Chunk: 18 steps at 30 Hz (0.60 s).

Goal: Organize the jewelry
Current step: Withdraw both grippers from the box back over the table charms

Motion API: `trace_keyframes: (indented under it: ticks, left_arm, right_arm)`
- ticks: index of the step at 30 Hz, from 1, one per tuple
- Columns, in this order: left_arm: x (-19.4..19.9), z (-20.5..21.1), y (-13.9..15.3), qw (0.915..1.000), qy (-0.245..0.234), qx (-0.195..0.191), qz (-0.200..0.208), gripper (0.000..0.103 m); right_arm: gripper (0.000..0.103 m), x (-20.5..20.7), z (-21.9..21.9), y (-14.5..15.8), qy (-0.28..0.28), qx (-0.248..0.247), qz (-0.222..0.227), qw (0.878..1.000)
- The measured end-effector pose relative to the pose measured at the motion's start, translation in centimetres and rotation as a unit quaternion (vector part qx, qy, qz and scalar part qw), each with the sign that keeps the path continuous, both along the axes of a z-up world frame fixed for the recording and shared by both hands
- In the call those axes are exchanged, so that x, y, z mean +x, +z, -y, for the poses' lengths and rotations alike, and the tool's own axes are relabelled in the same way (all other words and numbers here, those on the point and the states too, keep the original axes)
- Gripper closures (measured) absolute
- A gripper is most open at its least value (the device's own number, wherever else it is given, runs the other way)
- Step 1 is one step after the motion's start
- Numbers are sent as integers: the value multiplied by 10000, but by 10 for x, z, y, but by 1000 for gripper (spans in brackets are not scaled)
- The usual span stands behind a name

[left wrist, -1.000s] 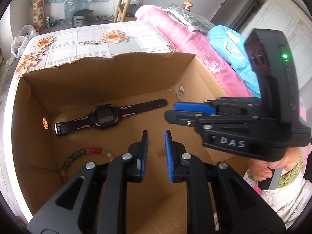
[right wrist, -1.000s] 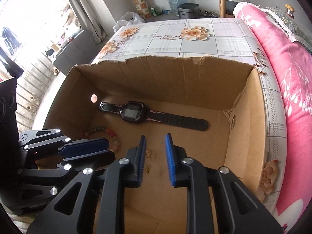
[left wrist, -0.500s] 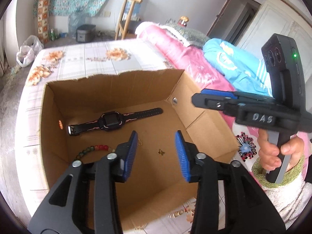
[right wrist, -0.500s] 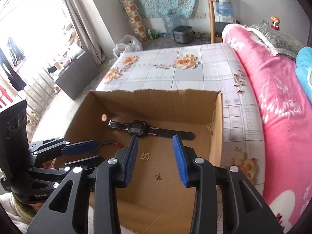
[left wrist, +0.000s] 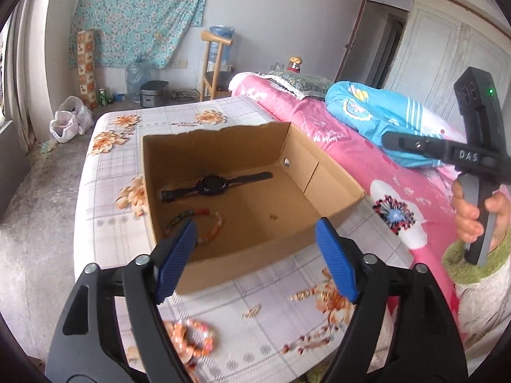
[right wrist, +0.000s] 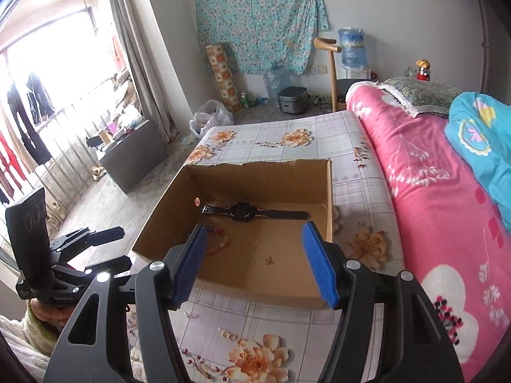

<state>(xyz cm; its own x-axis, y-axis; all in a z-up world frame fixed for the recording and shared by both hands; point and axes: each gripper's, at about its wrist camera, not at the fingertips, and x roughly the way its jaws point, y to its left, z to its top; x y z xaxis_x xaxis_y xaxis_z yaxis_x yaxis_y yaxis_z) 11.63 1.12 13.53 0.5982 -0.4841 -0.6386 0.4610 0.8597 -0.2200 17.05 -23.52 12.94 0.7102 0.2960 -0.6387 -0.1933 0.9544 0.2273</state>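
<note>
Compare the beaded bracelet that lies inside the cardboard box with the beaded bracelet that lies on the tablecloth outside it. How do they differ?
The bracelet in the box rests on the cardboard floor near the black watch; the bracelet on the tablecloth lies in front of the cardboard box, not yet put away. The boxed one mixes green, red and pale beads; the outer one looks all orange-pink, though blurred. The outer one lies under the open left gripper. Both are beaded loops.

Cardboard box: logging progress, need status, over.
Left gripper open, empty; right gripper open, empty. Cardboard box holds watch, bead bracelet, small gold pieces. Another bead bracelet outside on tablecloth. Nothing blocking.
</note>
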Motion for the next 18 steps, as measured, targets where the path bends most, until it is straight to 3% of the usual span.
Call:
trace_keyframes:
  ticks: [7,13,18]
  left_arm:
    - [-48,-7,-40,9994,26,296,-173,20]
    - [-66,9,-97,9957,21,592,-719,20]
    - [-66,27,-124,9926,12,937,-776,20]
  right_arm:
    - [25,-46,-8,-26,-277,-265,-87,9992]
    - [19,-71,-23,-83,-617,-737,-570,9937]
    - [14,-75,-29,-131,-1016,-1350,-1066,9798]
